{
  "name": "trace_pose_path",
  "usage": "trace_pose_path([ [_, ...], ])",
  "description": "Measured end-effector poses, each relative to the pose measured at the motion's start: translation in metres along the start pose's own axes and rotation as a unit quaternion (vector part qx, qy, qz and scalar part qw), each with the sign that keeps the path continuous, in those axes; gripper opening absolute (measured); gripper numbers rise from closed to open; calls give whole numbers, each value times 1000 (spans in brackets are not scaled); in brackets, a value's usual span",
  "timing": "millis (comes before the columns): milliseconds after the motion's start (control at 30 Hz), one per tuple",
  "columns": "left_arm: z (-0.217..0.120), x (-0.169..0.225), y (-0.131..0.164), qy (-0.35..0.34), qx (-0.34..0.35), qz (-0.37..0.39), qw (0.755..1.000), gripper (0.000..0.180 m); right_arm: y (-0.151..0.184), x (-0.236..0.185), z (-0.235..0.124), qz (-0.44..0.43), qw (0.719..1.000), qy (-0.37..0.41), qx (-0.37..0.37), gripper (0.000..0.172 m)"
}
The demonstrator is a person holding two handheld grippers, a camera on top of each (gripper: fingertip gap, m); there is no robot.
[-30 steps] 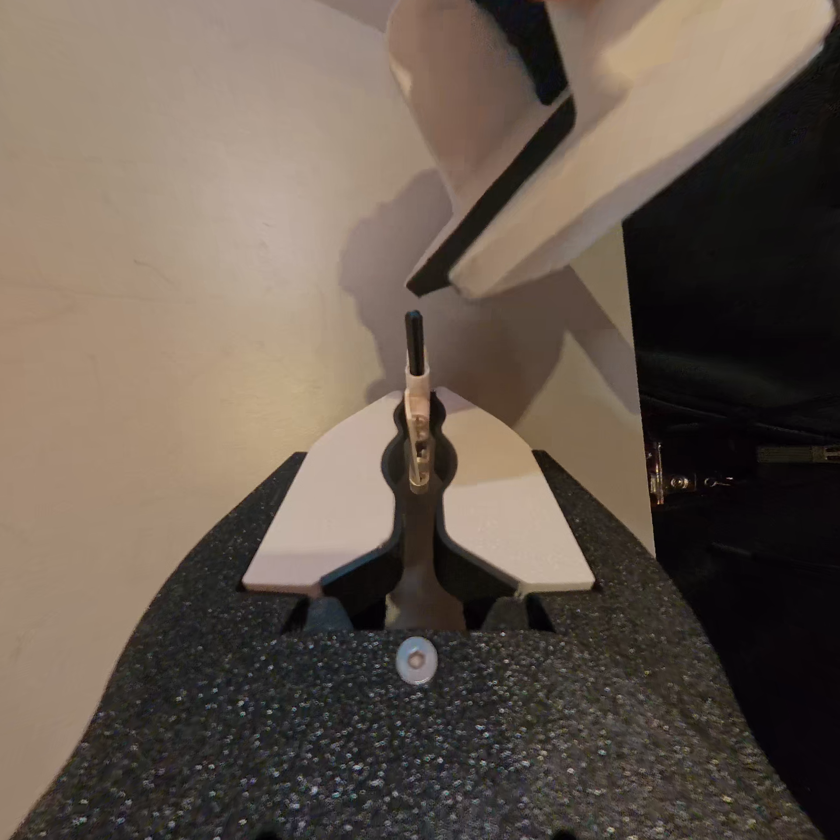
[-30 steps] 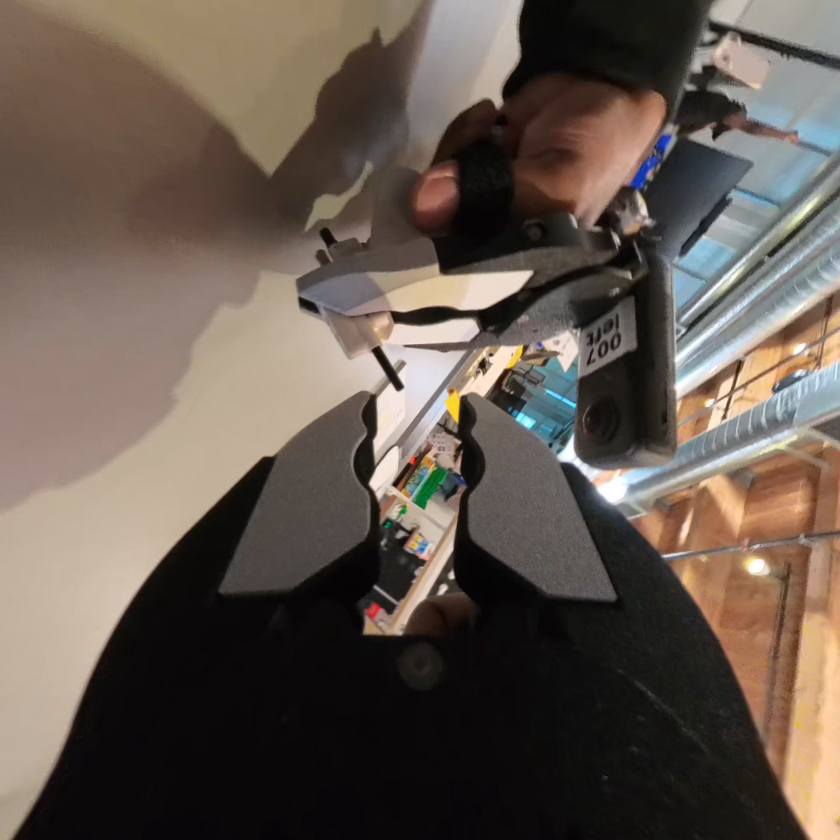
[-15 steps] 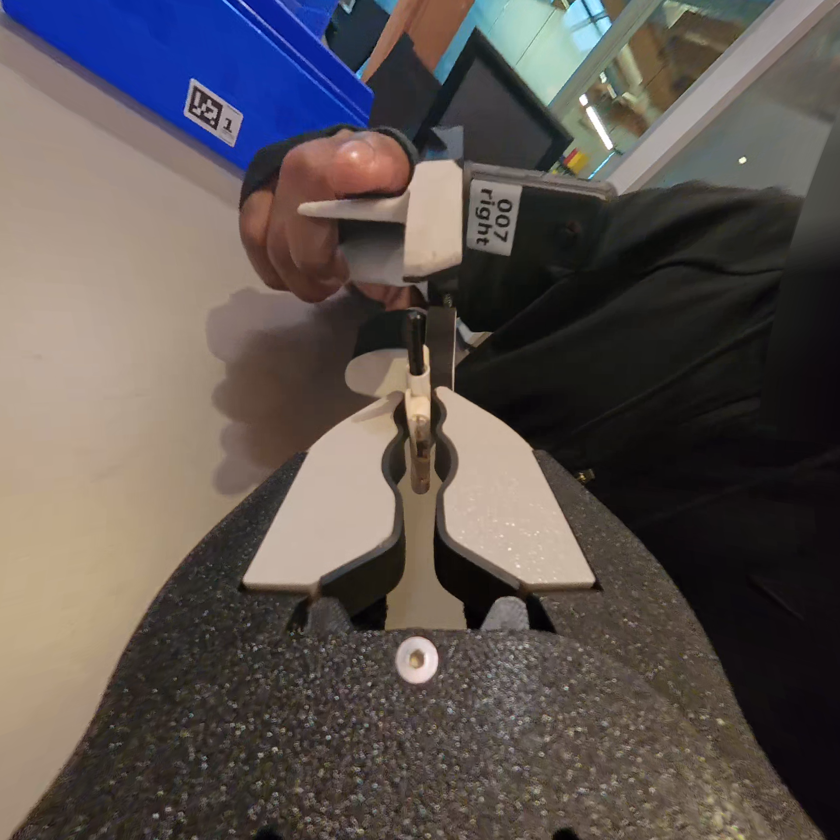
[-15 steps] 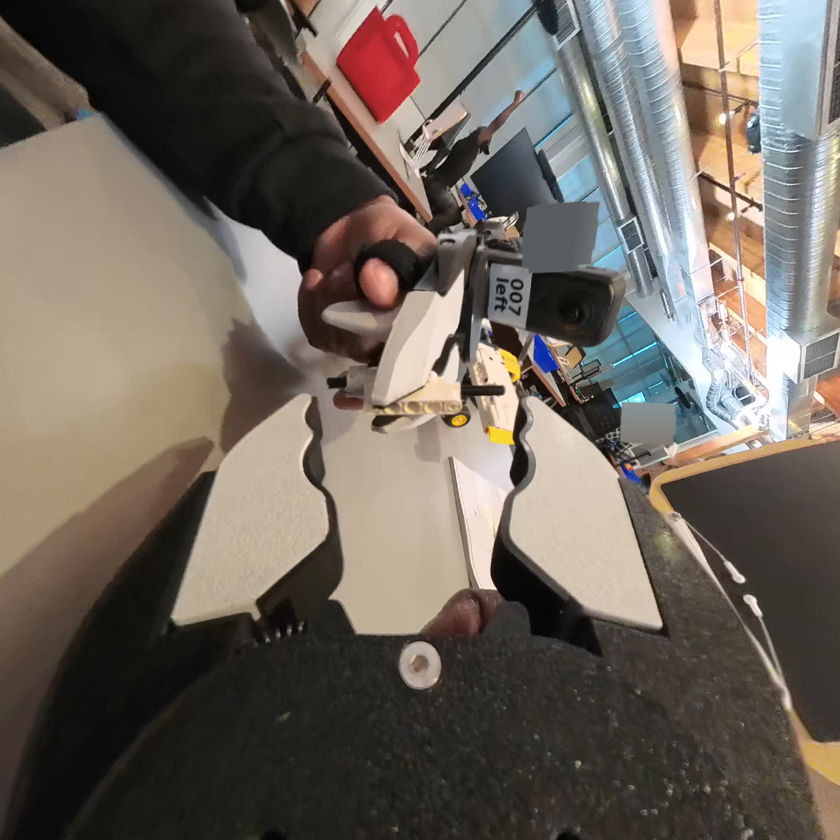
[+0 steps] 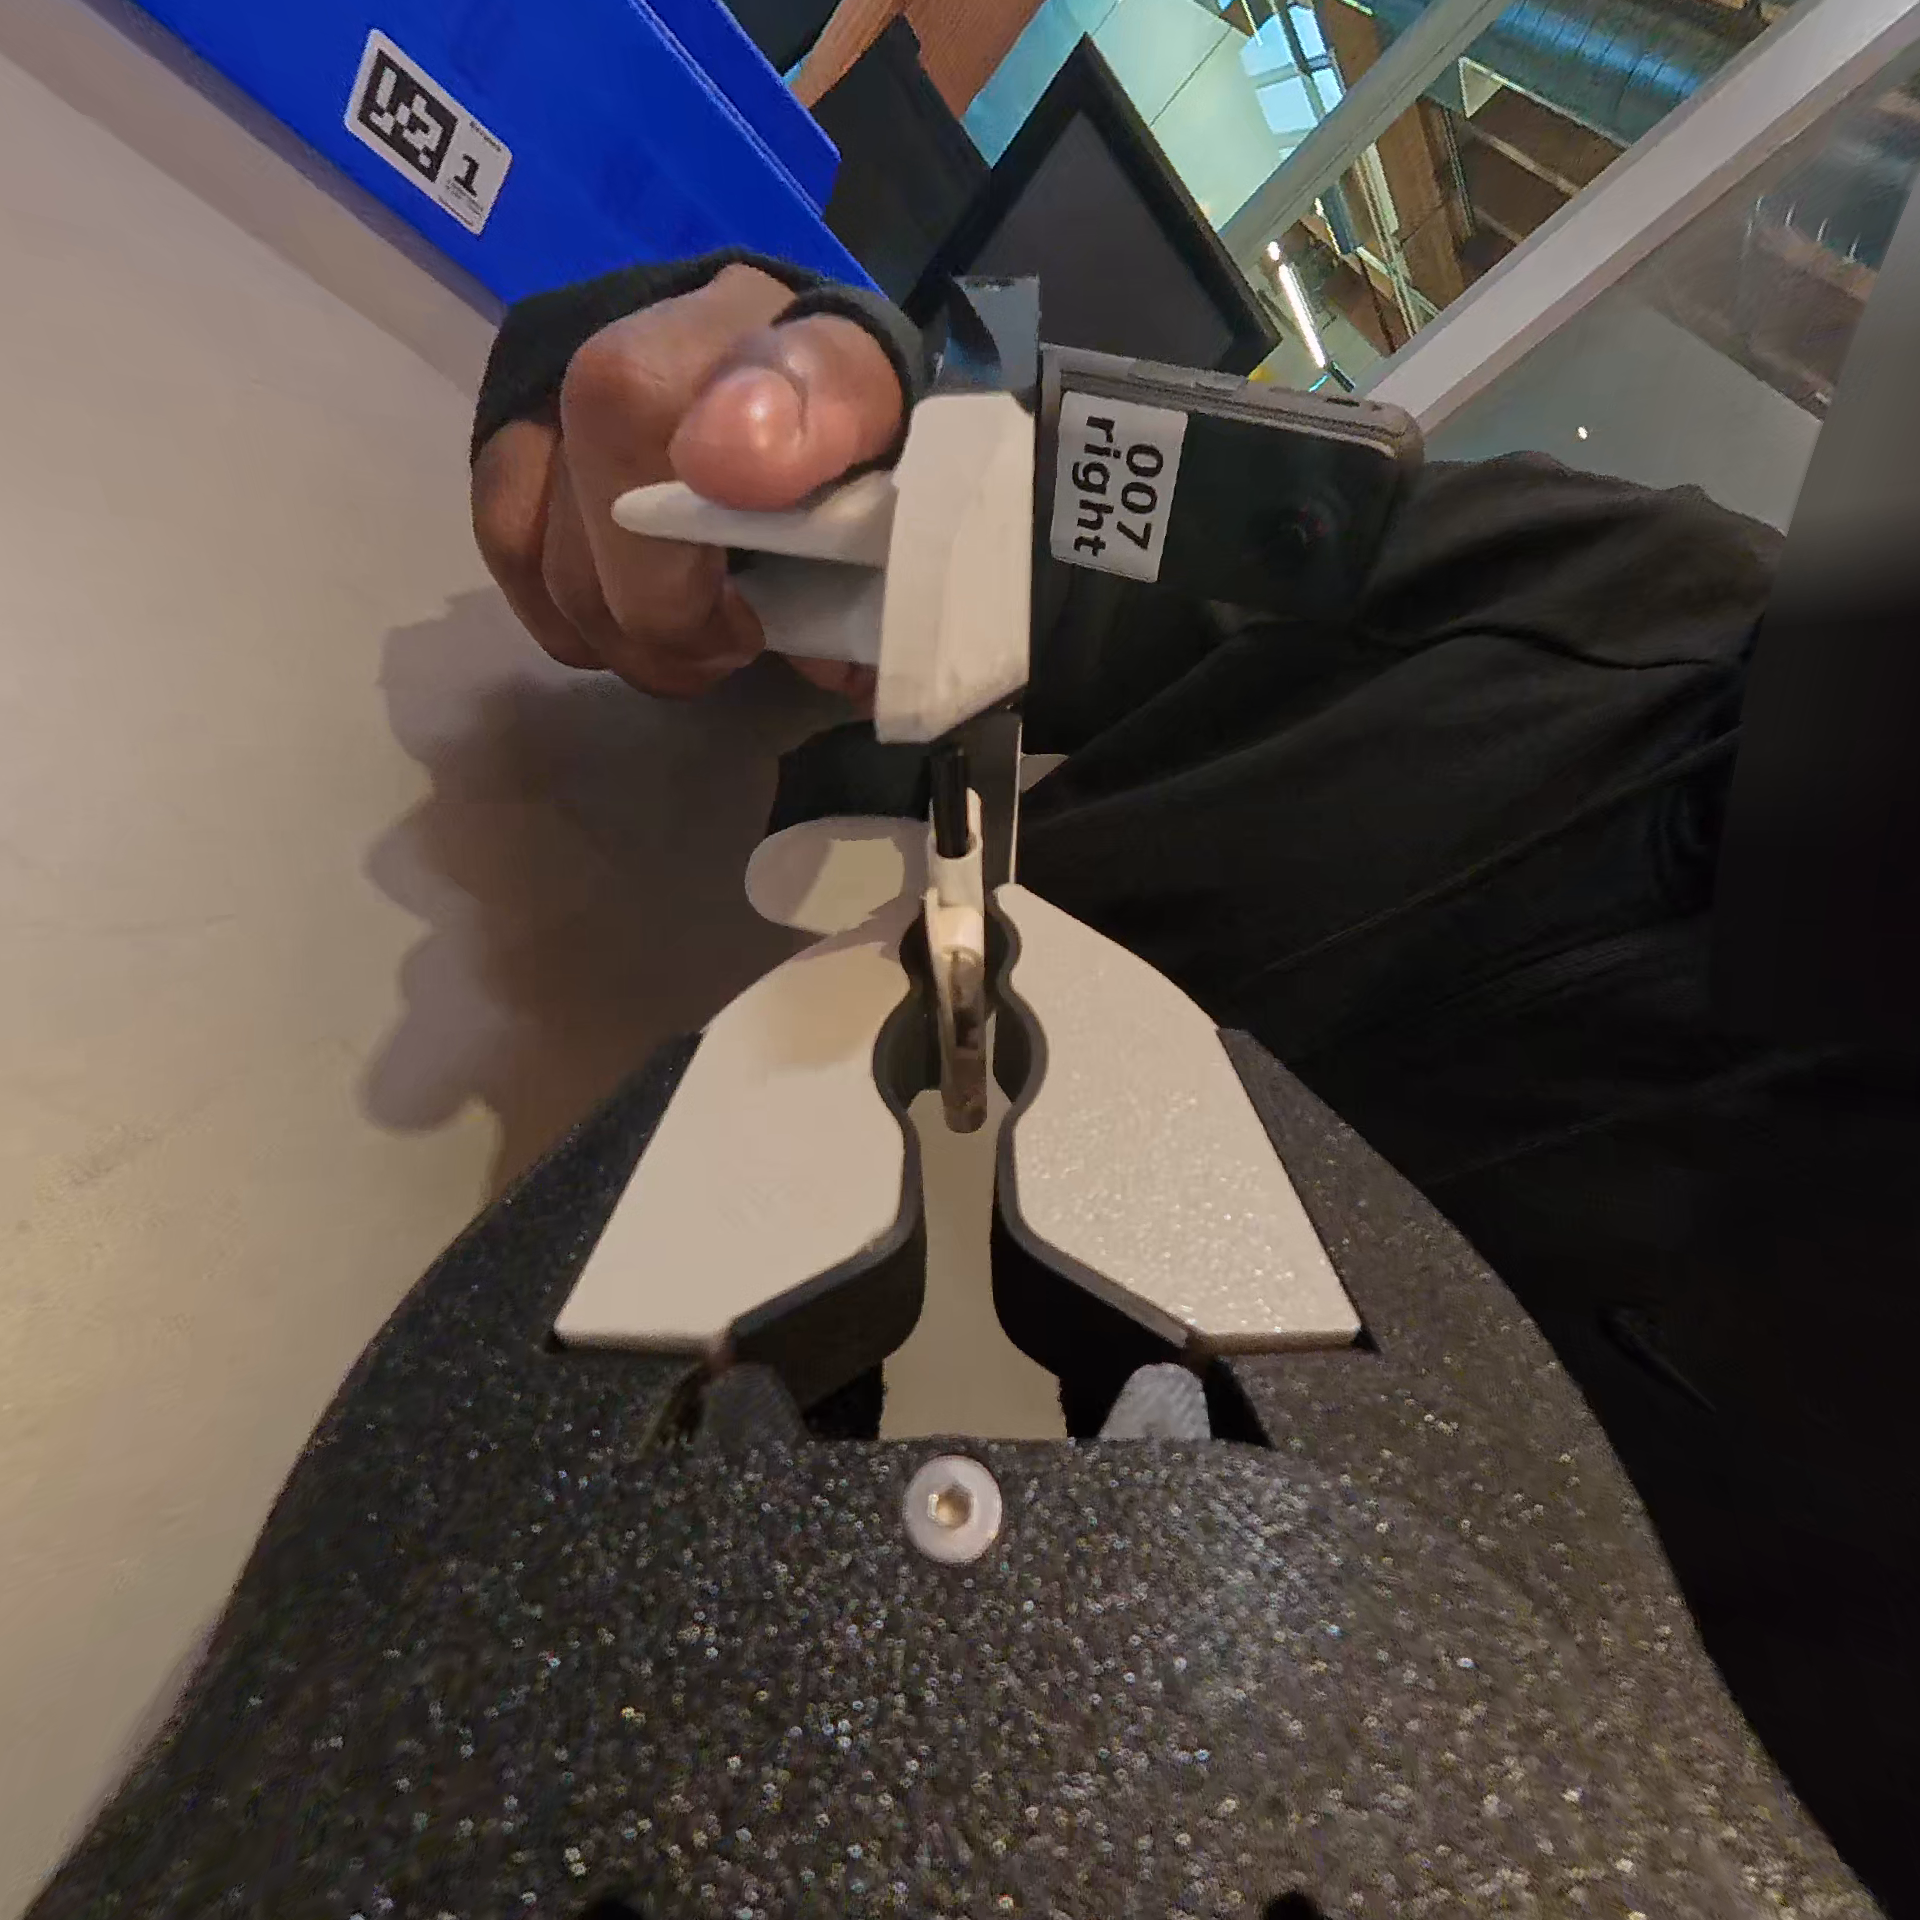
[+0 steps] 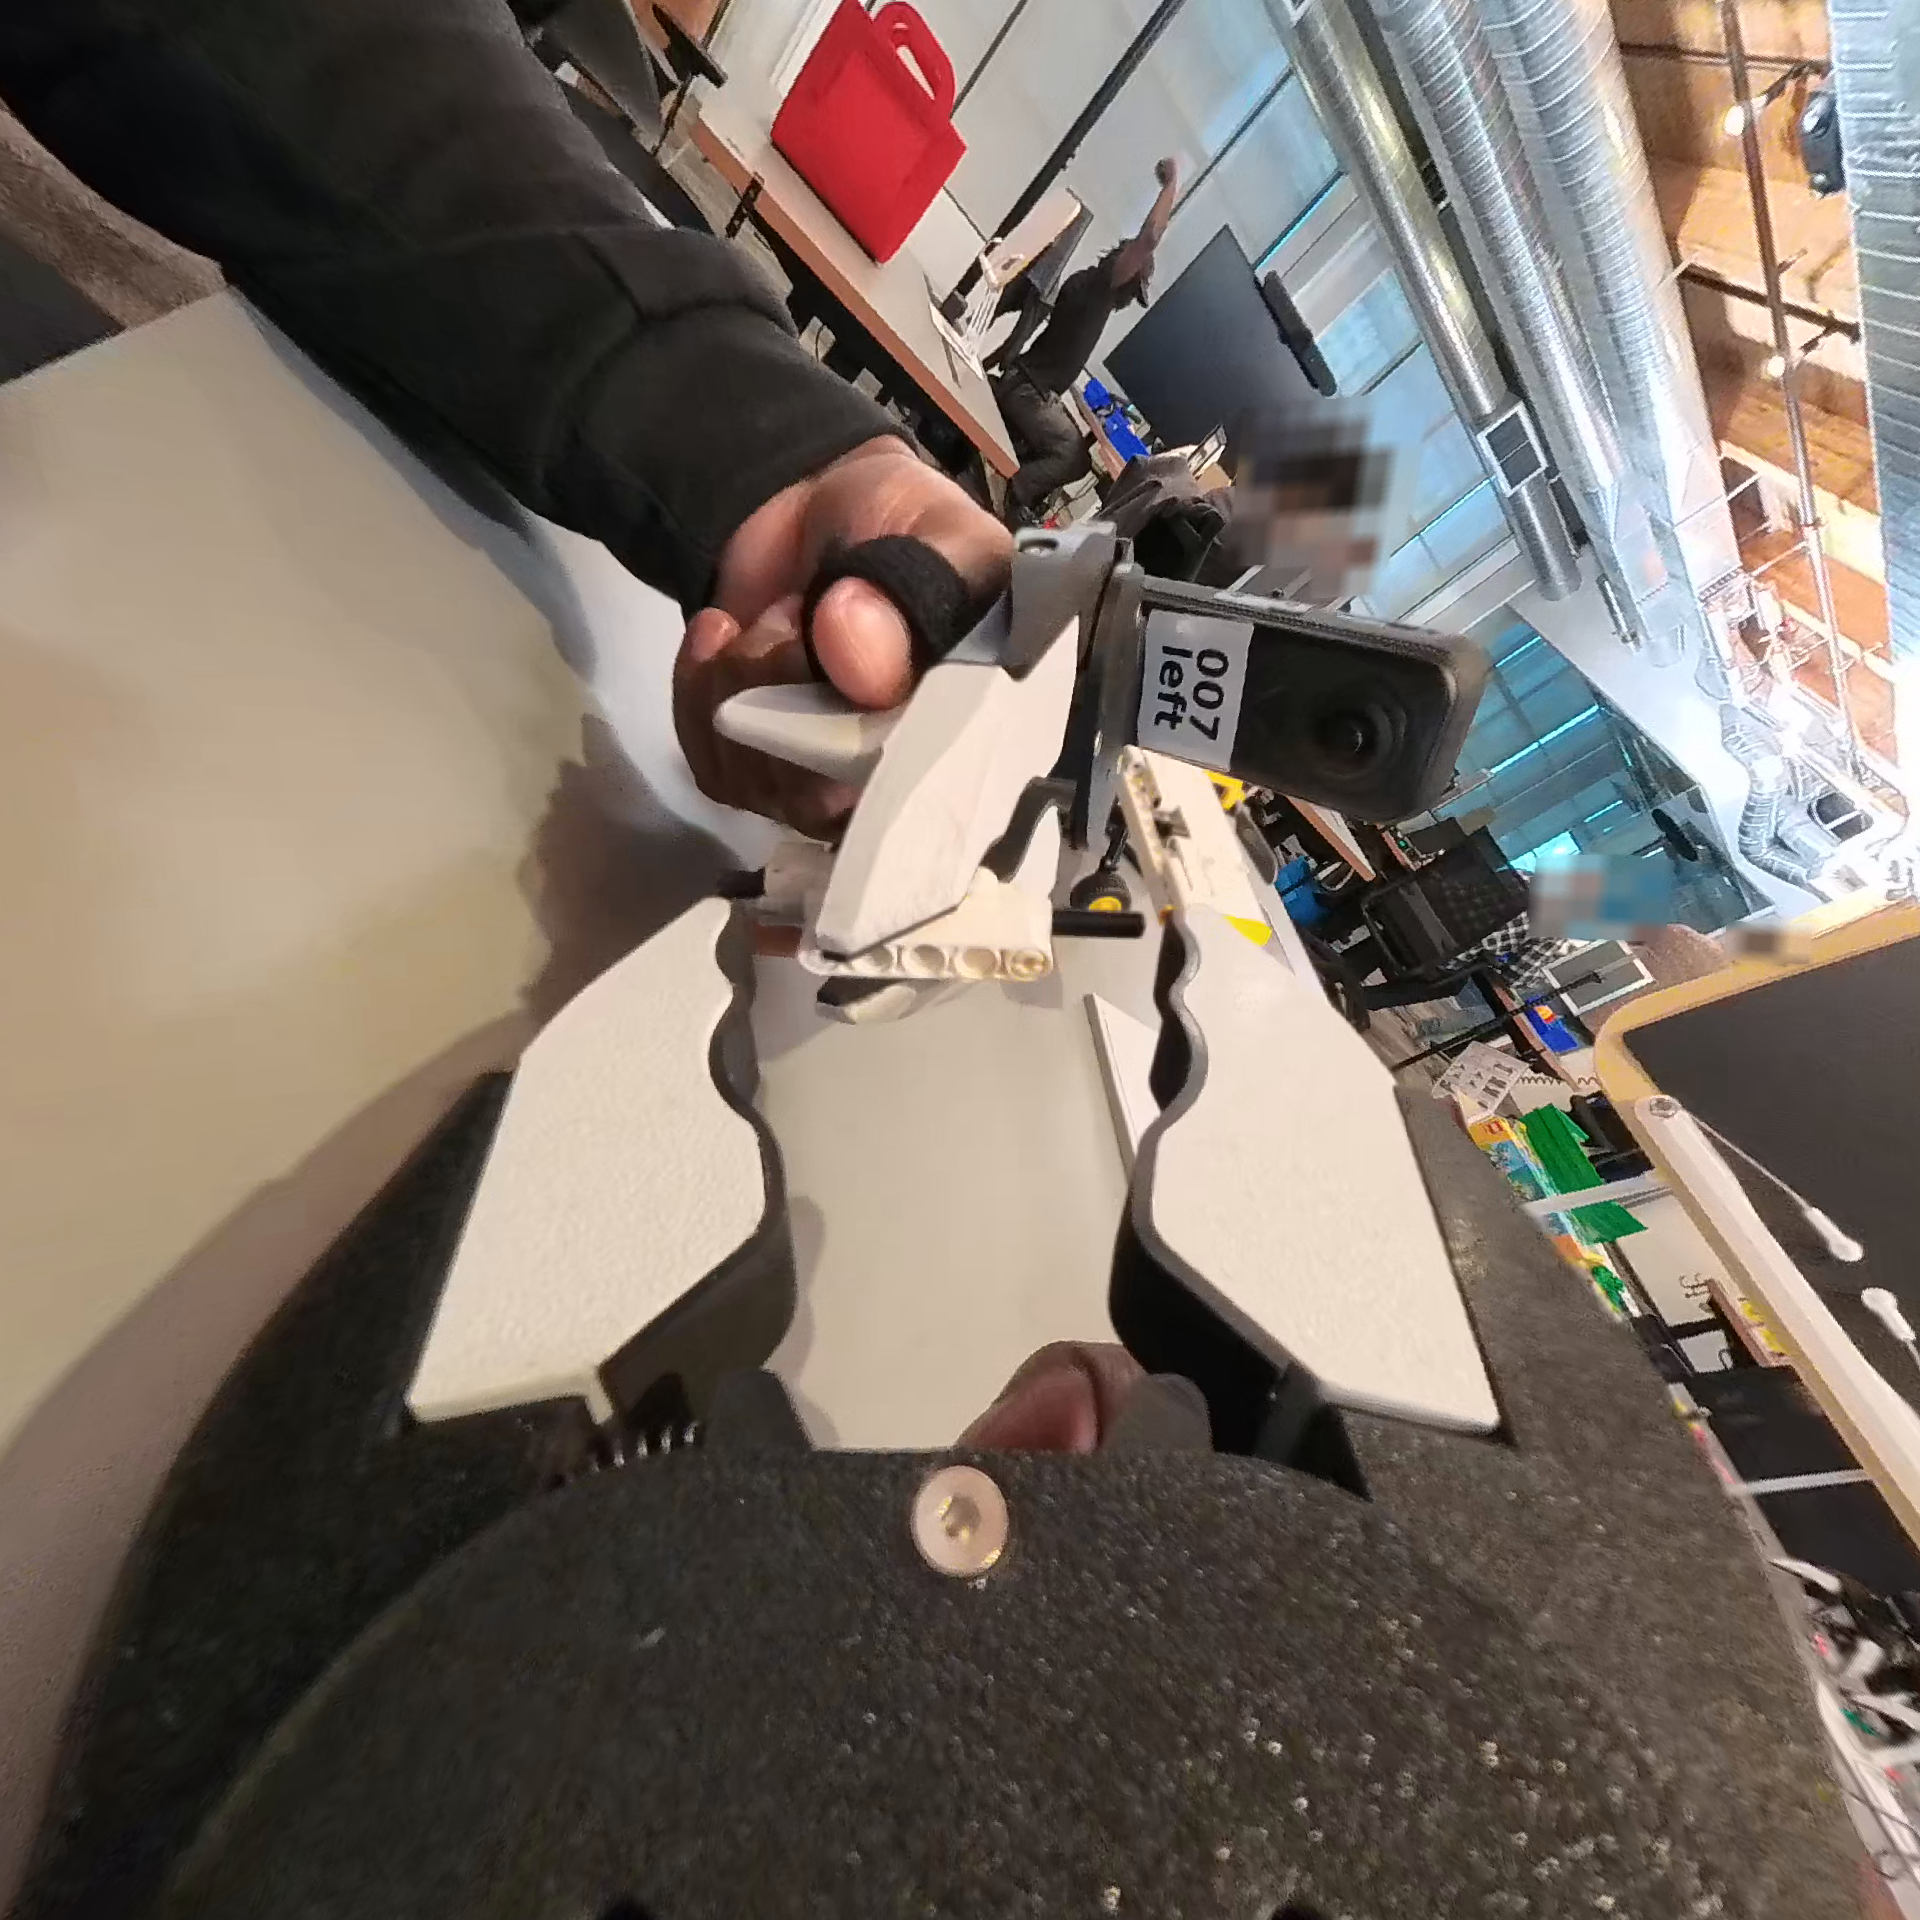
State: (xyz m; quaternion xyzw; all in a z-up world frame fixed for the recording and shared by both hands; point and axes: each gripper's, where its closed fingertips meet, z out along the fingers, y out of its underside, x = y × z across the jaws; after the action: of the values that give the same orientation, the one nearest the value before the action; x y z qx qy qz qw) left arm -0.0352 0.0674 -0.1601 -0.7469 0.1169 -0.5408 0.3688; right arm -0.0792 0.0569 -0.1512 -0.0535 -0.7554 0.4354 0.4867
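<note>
Left wrist view shows the left claw (image 5: 961,997) clenched on a white beam (image 5: 958,935) with a black axle (image 5: 948,800) poking ahead, while the right claw (image 6: 951,997) gapes wide, empty, just short of that beam above the table (image 5: 208,727)

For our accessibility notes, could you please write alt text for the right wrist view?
The right gripper is open before the left gripper, which is shut on a white holed beam with black pins, above a pale table.
</note>
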Motion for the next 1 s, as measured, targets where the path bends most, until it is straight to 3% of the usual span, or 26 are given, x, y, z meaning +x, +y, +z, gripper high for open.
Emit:
trace_pose_path([
  [267, -3, -6, 2, -14, 2, -6, 1000, 8, 5, -2, 3, 7, 1000, 3, -9, 70],
  [433, -6, -8, 1, -20, 9, -8, 1000, 8, 6, -5, 5, 2, 1000, 8, -11, 56],
  [1000, -2, -10, 5, -31, -2, -11, 999, 8, 8, -10, 3, -4, 1000, 6, -7, 55],
])
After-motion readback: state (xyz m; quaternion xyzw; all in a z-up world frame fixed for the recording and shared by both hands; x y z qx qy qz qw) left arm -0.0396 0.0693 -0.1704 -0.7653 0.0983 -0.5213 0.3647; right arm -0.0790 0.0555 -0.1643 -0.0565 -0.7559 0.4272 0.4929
